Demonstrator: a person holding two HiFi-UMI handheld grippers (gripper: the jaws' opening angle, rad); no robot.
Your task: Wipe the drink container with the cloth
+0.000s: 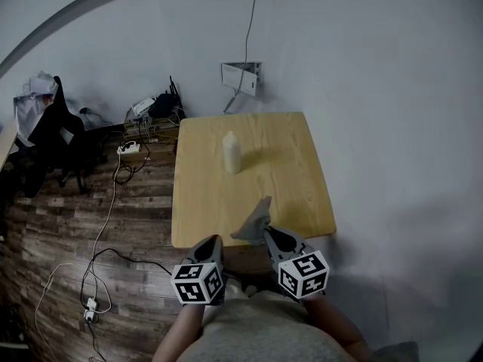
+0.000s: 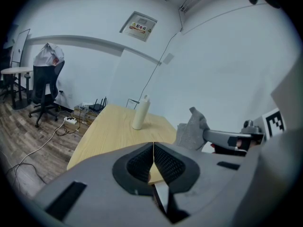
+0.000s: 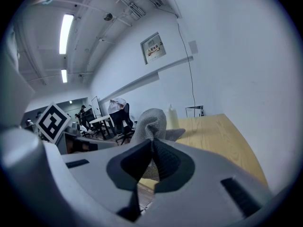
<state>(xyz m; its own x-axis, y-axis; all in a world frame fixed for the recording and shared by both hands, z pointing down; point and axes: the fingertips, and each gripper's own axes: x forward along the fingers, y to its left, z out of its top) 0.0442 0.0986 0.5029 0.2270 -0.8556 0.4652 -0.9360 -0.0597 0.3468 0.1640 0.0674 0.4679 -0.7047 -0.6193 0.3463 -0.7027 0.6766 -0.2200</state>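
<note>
A cream-white bottle [image 1: 232,153] stands upright on the far half of a small wooden table [image 1: 287,187]; it also shows as the bottle [image 2: 140,112] and the bottle [image 3: 173,117]. A grey cloth [image 1: 254,221] hangs over the table's near edge, pinched in my right gripper [image 1: 269,237], which is shut on it. The cloth [image 3: 150,125] bunches up just past the closed jaws. My left gripper [image 1: 213,242] hovers at the near table edge beside the right one, shut with nothing in it. From the left gripper view the cloth [image 2: 191,131] sits to the right.
Cables and a power strip [image 1: 130,148] lie on the wood floor left of the table. A dark office chair [image 1: 45,130] with clothes stands at far left. A white wall runs behind and to the right of the table.
</note>
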